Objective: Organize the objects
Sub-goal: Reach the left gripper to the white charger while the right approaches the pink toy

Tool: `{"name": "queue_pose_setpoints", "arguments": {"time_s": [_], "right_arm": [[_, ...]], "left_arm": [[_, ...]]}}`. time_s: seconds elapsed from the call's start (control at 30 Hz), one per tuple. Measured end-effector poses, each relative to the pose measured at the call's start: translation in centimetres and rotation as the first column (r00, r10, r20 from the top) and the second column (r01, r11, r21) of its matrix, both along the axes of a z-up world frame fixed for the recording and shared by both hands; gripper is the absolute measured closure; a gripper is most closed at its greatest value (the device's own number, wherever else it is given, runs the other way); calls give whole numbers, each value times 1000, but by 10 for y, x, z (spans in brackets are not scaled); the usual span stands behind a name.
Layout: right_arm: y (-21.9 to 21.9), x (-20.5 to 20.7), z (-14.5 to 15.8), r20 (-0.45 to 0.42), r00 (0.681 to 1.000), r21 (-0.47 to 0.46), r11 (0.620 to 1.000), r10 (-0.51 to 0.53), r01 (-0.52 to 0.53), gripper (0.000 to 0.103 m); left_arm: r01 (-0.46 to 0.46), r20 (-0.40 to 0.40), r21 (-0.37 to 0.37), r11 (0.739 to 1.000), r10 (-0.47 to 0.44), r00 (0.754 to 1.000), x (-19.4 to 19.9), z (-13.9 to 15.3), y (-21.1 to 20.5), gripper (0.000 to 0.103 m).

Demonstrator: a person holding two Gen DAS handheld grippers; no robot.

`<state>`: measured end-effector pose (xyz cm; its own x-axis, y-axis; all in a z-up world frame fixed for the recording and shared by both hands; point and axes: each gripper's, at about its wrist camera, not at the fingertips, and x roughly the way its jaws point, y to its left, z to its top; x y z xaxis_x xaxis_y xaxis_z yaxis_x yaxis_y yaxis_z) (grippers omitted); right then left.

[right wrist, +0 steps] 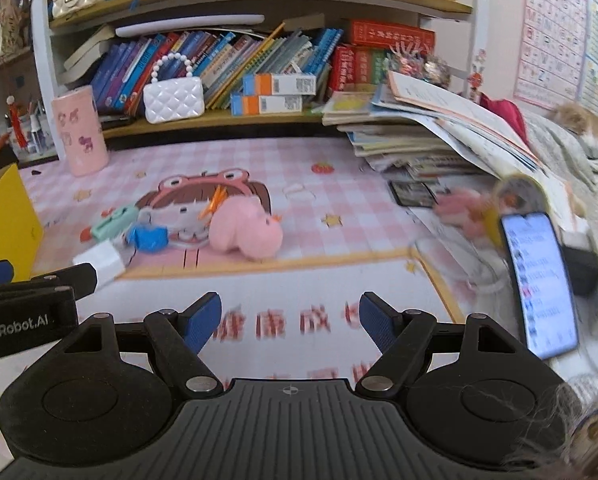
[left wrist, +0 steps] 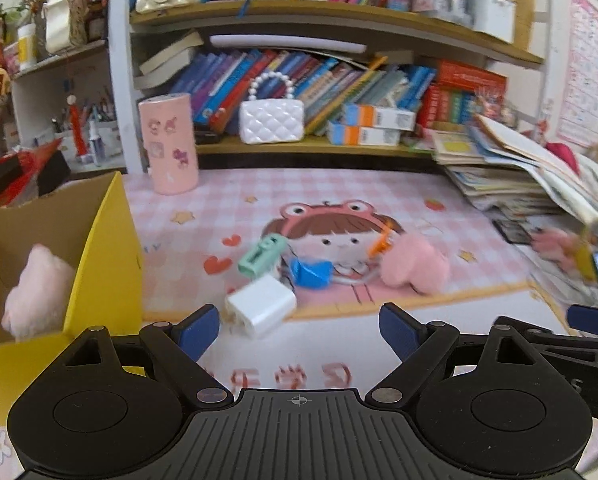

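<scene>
- A yellow cardboard box [left wrist: 99, 240] is standing open at the far left of the desk, and a pink plush [left wrist: 35, 292] is already lying inside it, so the sorting looks partly done.
- The left gripper [left wrist: 299, 330] is hovering low over the pink checked mat [left wrist: 339, 188], its blue pads [left wrist: 197, 330] spread wide and gripping nothing.
- A white charger block [left wrist: 261, 310] is lying just ahead of that gripper, slightly toward its left pad and closest to it of all the loose things; its long axis is running slantwise, from near-left to far-right.
- Beyond the block a mint-green clip-like piece [left wrist: 263, 256], a blue crumpled item [left wrist: 311, 274] and an orange clip [left wrist: 379, 242] are crowding together, with a second pink plush toy [left wrist: 415, 266] lying to their right.
- The right gripper [right wrist: 291, 324] is waiting further right, likewise spread wide and empty; from its view the plush toy [right wrist: 245, 230] is sitting ahead and slightly left, well apart from its tips.
- I would judge the left hand better placed for the charger block, since the box is on its side, and the right for the plush.
- At the far right a lit phone [right wrist: 541, 284] is leaning beside a stack of books [right wrist: 419, 136].
</scene>
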<state>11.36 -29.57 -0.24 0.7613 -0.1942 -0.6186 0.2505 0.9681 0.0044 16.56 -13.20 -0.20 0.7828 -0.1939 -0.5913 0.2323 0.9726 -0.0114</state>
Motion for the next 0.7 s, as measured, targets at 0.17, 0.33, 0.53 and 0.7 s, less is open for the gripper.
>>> {"name": "queue_pose_setpoints", "arguments": {"time_s": [0.17,0.33,0.53,0.7], "right_arm": [[-16,34,-5,7,997,2,997,71,-71,29],[-21,68,-18,-14,985,-8,985,174,-175,29],[-21,103,-31,-49,961,-27,962,271,-272,29],[-14,125,-39,-78,931,-72,929,358,-363,29]], "left_arm": [[-102,-48,13,995,103,994,36,-13,-9,14],[-170,-104,40,985,174,979,66,-34,-13,15],[-224,-147,88,971,235,961,89,-53,-13,16],[-251,-205,69,966,260,944,100,-62,-9,31]]}}
